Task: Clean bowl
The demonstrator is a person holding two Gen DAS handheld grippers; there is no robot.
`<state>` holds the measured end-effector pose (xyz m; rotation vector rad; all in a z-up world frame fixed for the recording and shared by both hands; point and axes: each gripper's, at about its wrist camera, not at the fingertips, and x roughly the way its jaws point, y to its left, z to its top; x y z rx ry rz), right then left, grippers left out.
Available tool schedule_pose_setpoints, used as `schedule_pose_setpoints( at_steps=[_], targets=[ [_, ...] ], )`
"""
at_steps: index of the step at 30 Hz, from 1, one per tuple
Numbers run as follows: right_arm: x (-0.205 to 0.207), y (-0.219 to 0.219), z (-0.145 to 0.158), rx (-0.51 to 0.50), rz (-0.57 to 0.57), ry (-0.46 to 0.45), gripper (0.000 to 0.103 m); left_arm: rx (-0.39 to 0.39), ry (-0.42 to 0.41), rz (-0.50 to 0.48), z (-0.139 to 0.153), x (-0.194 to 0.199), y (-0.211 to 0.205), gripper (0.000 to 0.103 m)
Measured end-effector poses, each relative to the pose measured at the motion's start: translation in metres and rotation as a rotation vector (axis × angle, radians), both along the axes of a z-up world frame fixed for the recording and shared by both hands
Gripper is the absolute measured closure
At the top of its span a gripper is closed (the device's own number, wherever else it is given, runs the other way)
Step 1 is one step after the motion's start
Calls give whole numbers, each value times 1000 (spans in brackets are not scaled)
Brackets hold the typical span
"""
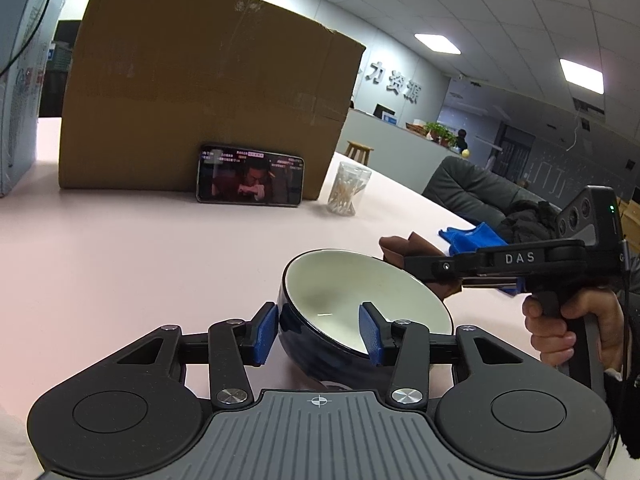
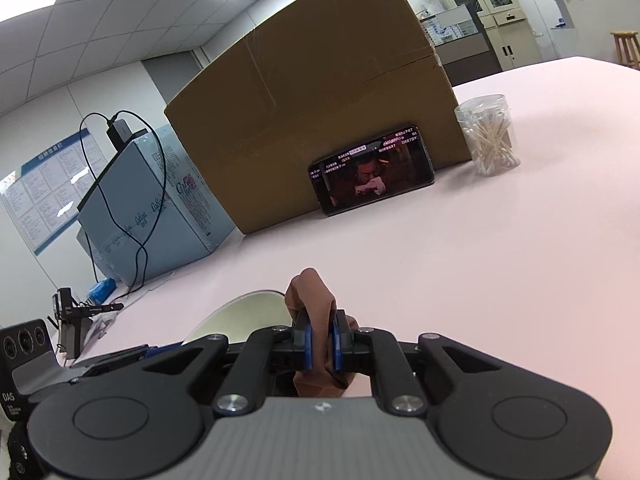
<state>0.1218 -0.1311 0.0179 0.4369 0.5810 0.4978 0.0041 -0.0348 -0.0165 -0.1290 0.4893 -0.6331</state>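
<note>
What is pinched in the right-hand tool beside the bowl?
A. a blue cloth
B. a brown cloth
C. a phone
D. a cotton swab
B: the right tool has its blue pads closed on a bunched brown cloth, just past the rim of the bowl.

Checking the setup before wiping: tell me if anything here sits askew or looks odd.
The bowl is tipped on its side, its wall between the left gripper pads, so its white inside faces the right gripper, which clamps a brown cloth. That tilt looks deliberate. Nothing seems spilled or broken.
</note>
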Motion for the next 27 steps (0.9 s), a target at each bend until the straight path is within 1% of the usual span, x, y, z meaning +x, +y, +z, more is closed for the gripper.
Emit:
schedule_pose_setpoints(
  at_steps=[2,6,10,13,16,19,24,27],
  targets=[
    [3,-1,-4,29,7,-7,91,1,-5,10,1,-1,1,65],
    [-1,-9,-8,68,25,-4,90,2,-18,12,2,-4,1,65],
    [-7,-12,-7,77,37,-21,90,1,-15,12,2,-4,3,65],
    [-8,-13,-8,103,51,-27,89,2,-13,12,2,-3,3,65],
    [-8,-12,-9,91,35,-34,89,-1,-7,11,3,-2,3,65],
    [-3,-13,-13,96,25,-11,90,1,-6,11,3,-2,3,65],
    [4,-17,-22,165,20,41,90,0,-5,11,3,-2,3,65],
    [4,-20,-25,197,22,52,90,-2,-4,11,3,-3,3,65]
  ],
)
